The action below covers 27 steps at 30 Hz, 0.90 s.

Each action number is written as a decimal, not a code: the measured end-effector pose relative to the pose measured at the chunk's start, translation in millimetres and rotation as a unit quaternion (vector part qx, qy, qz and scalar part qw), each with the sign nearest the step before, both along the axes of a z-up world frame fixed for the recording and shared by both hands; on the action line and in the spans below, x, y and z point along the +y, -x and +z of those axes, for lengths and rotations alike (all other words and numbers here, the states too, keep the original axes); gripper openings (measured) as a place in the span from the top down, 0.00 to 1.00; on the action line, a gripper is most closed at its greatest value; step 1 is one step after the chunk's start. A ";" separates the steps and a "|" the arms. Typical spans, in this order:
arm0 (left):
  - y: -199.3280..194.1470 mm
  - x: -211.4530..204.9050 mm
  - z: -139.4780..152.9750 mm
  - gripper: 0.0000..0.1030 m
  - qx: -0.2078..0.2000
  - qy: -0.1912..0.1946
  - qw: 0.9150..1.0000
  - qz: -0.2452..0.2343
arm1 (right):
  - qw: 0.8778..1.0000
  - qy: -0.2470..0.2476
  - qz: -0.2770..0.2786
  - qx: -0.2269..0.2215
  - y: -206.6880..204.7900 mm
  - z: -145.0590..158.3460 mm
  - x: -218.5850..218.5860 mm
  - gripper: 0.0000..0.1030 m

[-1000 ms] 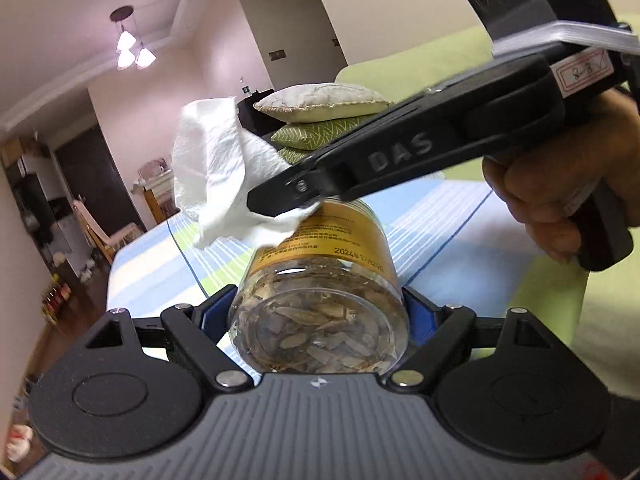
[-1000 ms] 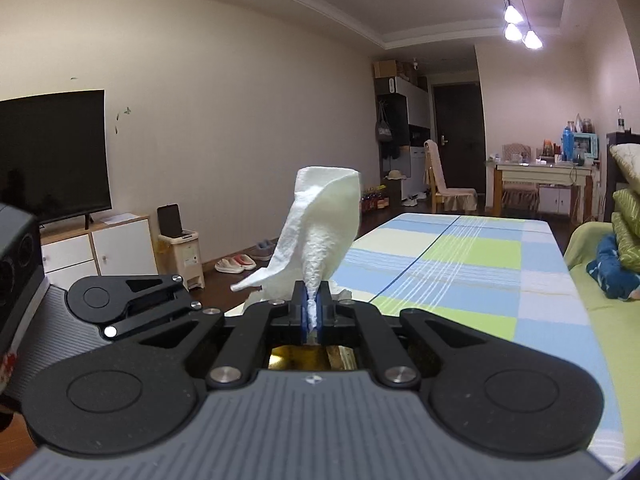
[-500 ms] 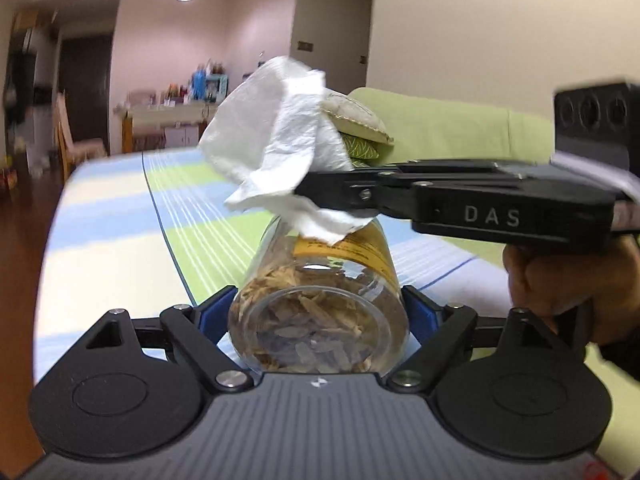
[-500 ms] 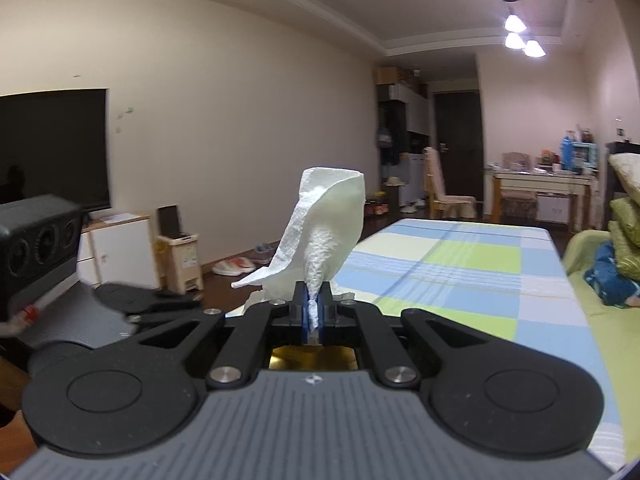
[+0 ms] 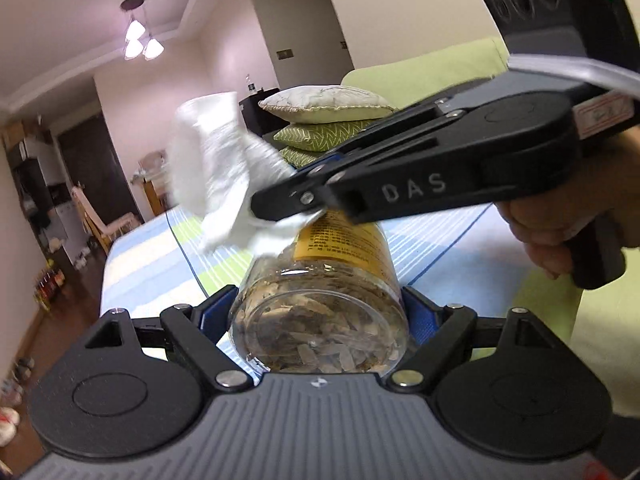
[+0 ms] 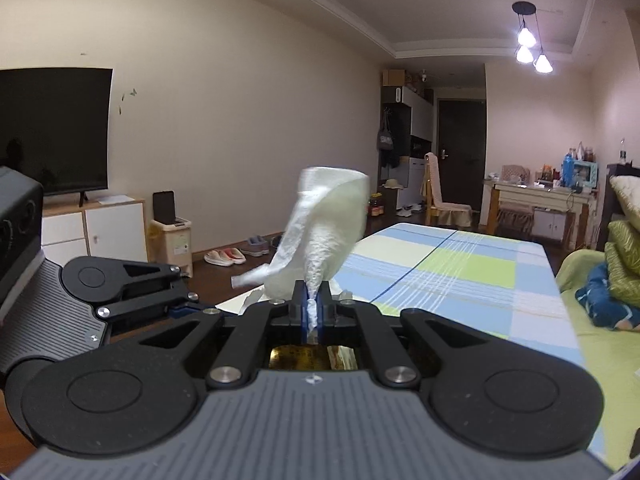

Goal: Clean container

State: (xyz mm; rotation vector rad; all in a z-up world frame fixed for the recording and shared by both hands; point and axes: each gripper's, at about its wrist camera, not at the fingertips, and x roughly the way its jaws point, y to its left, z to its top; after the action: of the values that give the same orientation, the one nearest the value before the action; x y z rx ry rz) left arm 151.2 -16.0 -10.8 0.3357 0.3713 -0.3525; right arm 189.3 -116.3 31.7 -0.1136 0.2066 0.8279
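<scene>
Left wrist view: my left gripper (image 5: 320,316) held its jaws clamped on the clear jar (image 5: 320,304), which lay on its side above the checked counter (image 5: 460,252).
Change: half a second before, the view was level; now tilted, so I was turning the jar for wiping.
Writing: "DAS" on my right gripper (image 5: 280,204); yellow label (image 5: 340,240) unreadable.
Right wrist view: my jaws were shut on the white tissue (image 6: 324,240), over the jar's label.

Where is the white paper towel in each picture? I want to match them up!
Left wrist view: the white paper towel flaps left of centre, above the jar, pinched by the right gripper.
Right wrist view: the towel stands at centre, rising from the shut tips.
Shared landmark: the checked tablecloth.
</scene>
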 end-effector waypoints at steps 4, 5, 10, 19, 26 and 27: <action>-5.7 21.1 2.0 0.11 0.029 0.081 0.996 -0.001 | 1.000 -0.002 -0.004 -0.002 -0.4 -0.4 0.4 0.98; -7.4 26.8 2.2 0.10 0.037 0.102 0.994 -0.001 | 1.000 -0.004 -0.004 -0.001 -0.4 -0.4 -0.2 0.98; -18.9 56.5 -4.1 0.13 0.087 0.204 0.975 0.004 | 1.000 -0.009 -0.010 0.006 2.0 -0.1 -1.1 0.98; -10.7 22.6 -4.8 0.17 0.013 0.041 0.999 0.000 | 0.998 0.008 0.063 0.000 29.6 1.9 14.3 0.98; -11.0 13.4 -9.3 0.17 -0.005 -0.002 1.000 0.003 | 0.999 -0.025 0.004 0.031 -7.3 -0.3 -1.2 0.98; -12.1 14.8 -9.1 0.17 -0.005 -0.002 1.000 0.003 | 0.999 -0.027 0.005 0.033 -8.3 -0.3 -2.2 0.98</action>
State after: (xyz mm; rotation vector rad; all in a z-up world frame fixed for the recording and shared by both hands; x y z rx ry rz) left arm 163.3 -1.1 -20.0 0.3402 0.3634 -0.3444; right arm 197.6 -118.5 31.4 -0.0362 0.2455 0.8467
